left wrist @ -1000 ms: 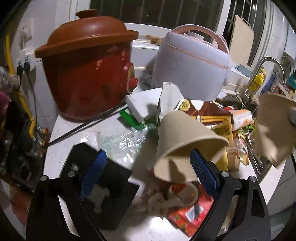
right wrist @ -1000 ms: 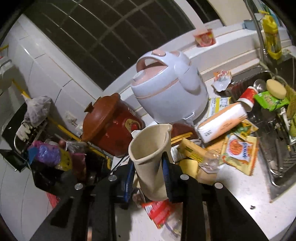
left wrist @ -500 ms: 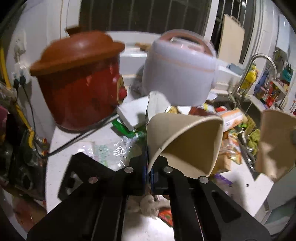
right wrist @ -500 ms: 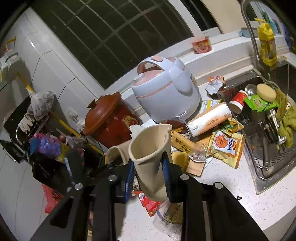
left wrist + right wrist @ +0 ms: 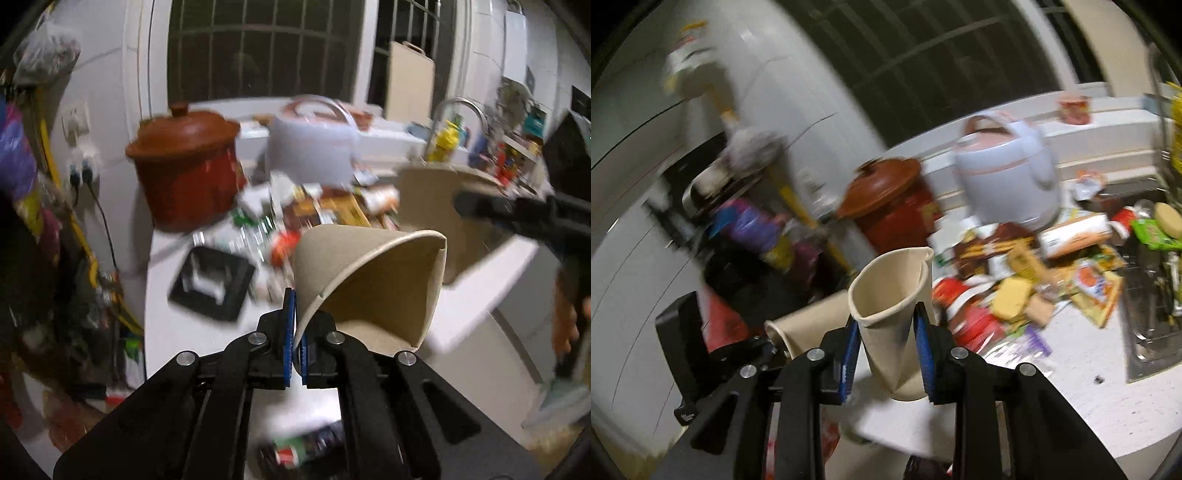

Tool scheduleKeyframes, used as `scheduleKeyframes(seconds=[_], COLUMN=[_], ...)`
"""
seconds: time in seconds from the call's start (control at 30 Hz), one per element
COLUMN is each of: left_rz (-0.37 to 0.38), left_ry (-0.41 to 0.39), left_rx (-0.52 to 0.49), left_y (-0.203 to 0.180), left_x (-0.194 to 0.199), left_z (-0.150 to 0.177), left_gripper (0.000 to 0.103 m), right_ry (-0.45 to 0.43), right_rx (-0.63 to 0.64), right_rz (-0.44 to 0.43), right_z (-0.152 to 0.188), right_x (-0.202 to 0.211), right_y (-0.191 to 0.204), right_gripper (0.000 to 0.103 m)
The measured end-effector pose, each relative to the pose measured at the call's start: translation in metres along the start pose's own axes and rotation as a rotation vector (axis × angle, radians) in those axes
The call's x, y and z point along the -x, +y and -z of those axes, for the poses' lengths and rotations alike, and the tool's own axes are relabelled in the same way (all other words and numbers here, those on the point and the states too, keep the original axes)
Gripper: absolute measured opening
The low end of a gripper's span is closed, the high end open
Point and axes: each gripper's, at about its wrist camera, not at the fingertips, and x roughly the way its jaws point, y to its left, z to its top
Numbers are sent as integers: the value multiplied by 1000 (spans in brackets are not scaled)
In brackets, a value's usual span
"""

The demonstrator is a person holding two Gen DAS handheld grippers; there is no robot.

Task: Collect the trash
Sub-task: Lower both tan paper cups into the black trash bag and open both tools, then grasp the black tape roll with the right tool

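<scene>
The left gripper [image 5: 294, 341] is pinching a crushed beige paper cup [image 5: 373, 280] by its wall; the right gripper [image 5: 886, 356] is clamping another squashed beige paper cup [image 5: 892, 299]. Keeping both jaws firm is wise while carrying them away from the cluttered white surface [image 5: 1108, 398].

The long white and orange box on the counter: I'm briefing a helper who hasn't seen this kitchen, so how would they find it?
Start at the pale rice cooker at the back of the counter. Just in front of it, toward the sink, the box lies on its side on top of the wrapper pile. It is the only long, straight-sided carton among flat crumpled packets.
</scene>
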Motion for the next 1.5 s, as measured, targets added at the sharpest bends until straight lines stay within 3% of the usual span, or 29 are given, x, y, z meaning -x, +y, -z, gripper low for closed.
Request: scheduleKeyframes(seconds=[0.23,0.4,0.6,0.77,0.93,0.97,1.03,1.07,1.1,1.13,1.23,1.5], left_rz=[26,50,41,47,5,-11,-48,-72,-94,-112,-158,-158], left_ry=[284,461,612,738,831,837,859,861,854,838,848,824], left_rx=[42,93,104,113,114,102,103,110,112,111,105,97], left_y=[-12,-18,-17,-14,-7,-6,-2,0,2,5,13,14], left_x=[-2,-51,-126,-200,-254,-261,-274,-279,-280,-281,-292,-293], left_z=[101,164,241,314,365,370,382,385,385,386,387,373], left_gripper=[2,2,2,2,2,6,30,56,71,73,83,83], right_ry=[240,417,619,677,722,728,732,734,721,713,718,667], right_rx=[49,34,-11,-65,-123,-117,-99,-98,-90,-83,-102,-135], right_rz=[-19,7,82,175,269,295,348,370,406,425,436,443], right_z=[66,123,219,288,345,354,368,371,375,375,378,357], right_x=[-13,-44,-105,-151,-189,-195,-205,-209,-210,-209,-211,-200], right_y=[11,-2,-50,-99,-145,-151,-165,-169,-174,-179,-189,-194], right_gripper=[28,28,28,28,29,30,36,52,60,68,70,71])
